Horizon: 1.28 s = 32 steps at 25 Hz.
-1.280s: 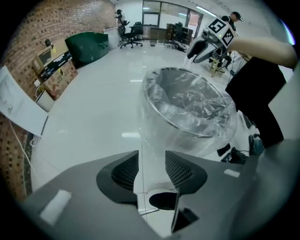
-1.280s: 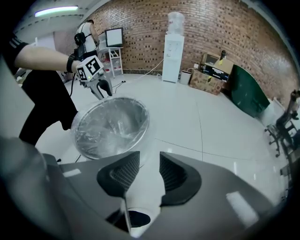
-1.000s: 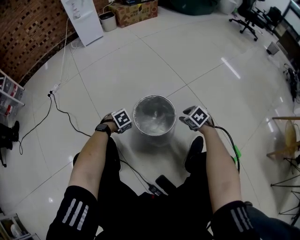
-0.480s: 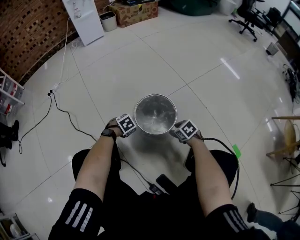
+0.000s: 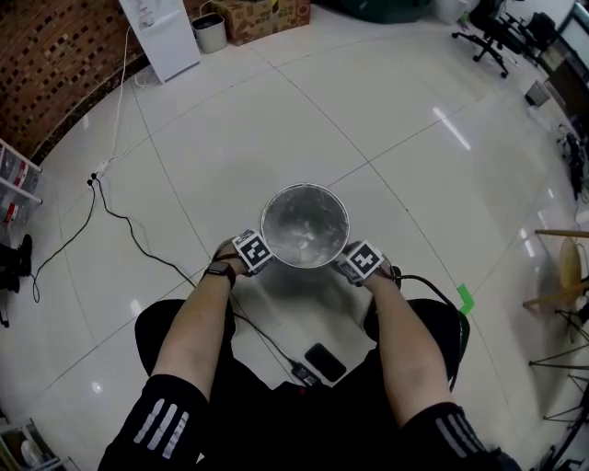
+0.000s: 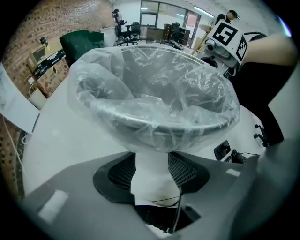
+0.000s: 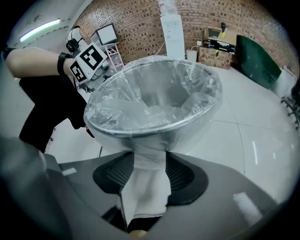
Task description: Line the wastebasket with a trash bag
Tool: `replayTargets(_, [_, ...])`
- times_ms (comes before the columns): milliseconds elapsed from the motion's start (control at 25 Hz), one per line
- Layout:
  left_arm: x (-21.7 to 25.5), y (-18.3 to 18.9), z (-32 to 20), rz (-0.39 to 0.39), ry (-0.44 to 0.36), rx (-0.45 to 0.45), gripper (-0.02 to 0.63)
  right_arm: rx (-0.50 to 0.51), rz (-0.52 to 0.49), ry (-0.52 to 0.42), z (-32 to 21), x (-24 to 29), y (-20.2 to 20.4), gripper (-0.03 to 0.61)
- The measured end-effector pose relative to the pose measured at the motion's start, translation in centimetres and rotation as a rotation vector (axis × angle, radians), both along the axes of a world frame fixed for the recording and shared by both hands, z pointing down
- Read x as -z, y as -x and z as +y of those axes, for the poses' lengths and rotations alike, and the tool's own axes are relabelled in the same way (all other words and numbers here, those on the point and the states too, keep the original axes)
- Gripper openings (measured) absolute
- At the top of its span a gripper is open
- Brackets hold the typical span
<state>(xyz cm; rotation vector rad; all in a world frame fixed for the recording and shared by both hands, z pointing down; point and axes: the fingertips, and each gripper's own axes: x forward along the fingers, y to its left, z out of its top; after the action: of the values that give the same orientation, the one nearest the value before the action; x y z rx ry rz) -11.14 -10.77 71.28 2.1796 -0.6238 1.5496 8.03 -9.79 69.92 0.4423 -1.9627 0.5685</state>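
Note:
A round metal wastebasket (image 5: 305, 189) stands on the tiled floor between the person's knees. A clear trash bag (image 6: 154, 101) lines it and is folded over the rim (image 7: 150, 110). My left gripper (image 5: 261, 261) sits low against the basket's left side, with bunched bag film between its pads (image 6: 152, 180). At the basket's right side my right gripper (image 5: 349, 268) also has a fold of film between its pads (image 7: 145, 185), and its jaws are opening. Each gripper view shows the other gripper's marker cube beyond the rim.
A phone (image 5: 324, 361) and a black cable (image 5: 138, 241) lie on the floor near the person's legs. At the far edge stand a white panel (image 5: 161, 37), a small bin (image 5: 210, 32) and a cardboard box (image 5: 262, 18). Office chair (image 5: 488, 37) at the far right.
Both grippers have sunk along the basket's sides and closed in on it, the right one coming in from farther right. The person's arms have drawn inward.

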Motion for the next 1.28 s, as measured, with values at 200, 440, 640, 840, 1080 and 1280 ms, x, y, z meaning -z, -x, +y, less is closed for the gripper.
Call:
replayTargets(200, [0.7, 1.7, 0.2, -0.041, 0.004, -0.009, 0.213, 0.069, 0.104, 0.024, 1.2, 0.1, -1.4, 0.221])
replayTargets(440, [4.1, 5.2, 0.5, -0.087, -0.034, 0.028, 0.218, 0.051, 0.197, -0.053, 0.4, 3.5, -4.7, 0.221])
replayTargets(640, [7.6, 7.0, 0.6, -0.074, -0.095, 0.053, 0.225, -0.036, 0.094, -0.290, -4.2, 11.5, -4.2, 0.221])
replayTargets(840, [14.4, 5.6, -1.2, -0.007, -0.273, 0.066, 0.219, -0.032, -0.053, -0.444, -5.4, 19.9, -1.5, 0.160])
replayTargets(1080, [24.0, 0.5, -2.3, 0.155, -0.492, 0.013, 0.186, -0.001, -0.156, -0.563, -5.1, 26.0, 0.7, 0.015])
replayTargets(1280, [28.2, -1.7, -0.5, 0.300, -0.539, 0.043, 0.177, -0.017, -0.366, -0.502, -2.8, 29.0, 2.1, 0.008])
